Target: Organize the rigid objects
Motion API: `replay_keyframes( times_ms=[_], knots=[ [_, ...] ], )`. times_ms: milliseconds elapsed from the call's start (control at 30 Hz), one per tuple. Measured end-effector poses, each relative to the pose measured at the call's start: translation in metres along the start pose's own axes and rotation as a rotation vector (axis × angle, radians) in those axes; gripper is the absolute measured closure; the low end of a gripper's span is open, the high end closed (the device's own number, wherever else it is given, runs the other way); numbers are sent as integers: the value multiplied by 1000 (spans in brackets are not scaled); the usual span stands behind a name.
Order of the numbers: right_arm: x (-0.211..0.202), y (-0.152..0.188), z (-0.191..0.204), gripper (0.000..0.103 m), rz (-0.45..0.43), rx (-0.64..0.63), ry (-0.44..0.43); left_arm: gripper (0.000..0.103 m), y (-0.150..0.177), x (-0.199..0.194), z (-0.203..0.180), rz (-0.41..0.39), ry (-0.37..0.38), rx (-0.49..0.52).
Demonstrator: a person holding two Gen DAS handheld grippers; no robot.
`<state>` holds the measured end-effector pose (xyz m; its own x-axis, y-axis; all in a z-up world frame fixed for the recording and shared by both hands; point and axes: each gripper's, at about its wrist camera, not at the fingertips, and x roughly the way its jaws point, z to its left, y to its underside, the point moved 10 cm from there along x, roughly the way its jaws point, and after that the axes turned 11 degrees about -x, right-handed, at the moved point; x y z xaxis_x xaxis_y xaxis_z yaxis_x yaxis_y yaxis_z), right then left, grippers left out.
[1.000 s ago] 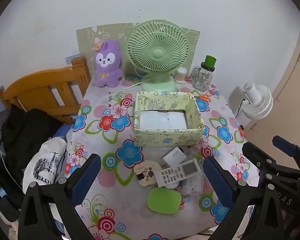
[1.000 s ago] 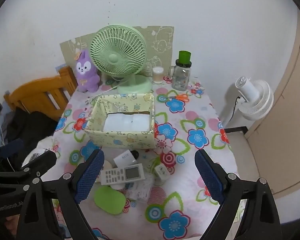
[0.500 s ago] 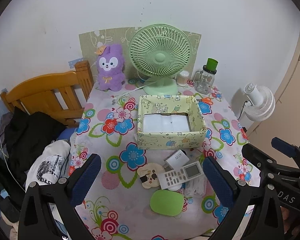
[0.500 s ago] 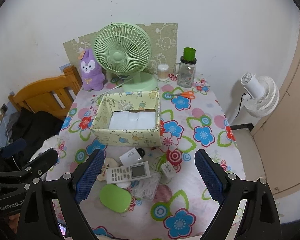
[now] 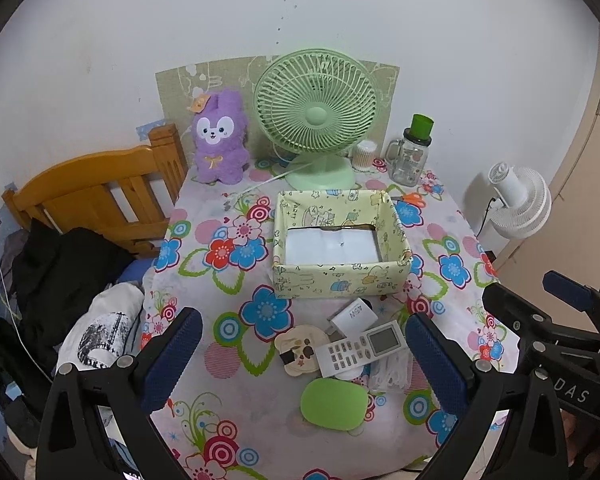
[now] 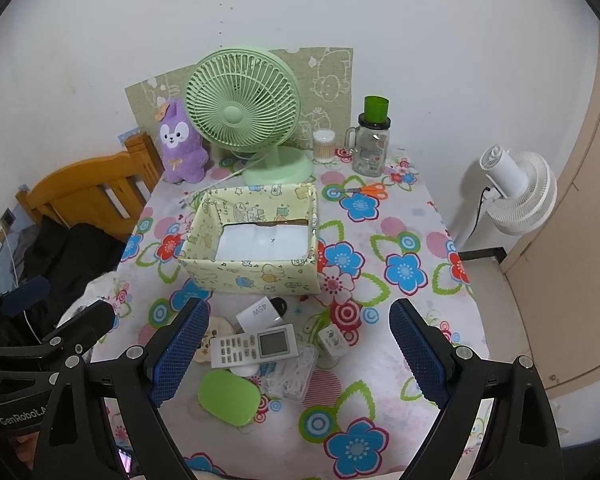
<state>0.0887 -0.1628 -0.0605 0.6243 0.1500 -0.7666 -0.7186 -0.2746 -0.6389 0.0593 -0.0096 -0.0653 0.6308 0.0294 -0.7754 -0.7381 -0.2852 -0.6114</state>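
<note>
A pale yellow patterned box stands open in the middle of the flowered table; only its white lining shows inside. In front of it lies a heap: a white remote, a white charger, a green oval case, a round cream piece, a clear bag and a small white plug. My left gripper is open, above the near table edge. My right gripper is open, likewise held back from the heap.
At the back stand a green desk fan, a purple plush, a cotton-swab jar and a glass mug with green lid. Orange scissors lie right of the box. A wooden bed frame is left, a white fan right.
Both grippers have drawn back and up from the table, so the box and heap look smaller and farther. Nothing on the table has moved.
</note>
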Motion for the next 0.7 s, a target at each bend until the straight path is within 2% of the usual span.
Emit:
replay_keyframes(
  times_ms=[700],
  knots=[
    [-8,1,-3,9,-7,-8,35,2,-1,-5,-4,-11,2,19]
  ],
)
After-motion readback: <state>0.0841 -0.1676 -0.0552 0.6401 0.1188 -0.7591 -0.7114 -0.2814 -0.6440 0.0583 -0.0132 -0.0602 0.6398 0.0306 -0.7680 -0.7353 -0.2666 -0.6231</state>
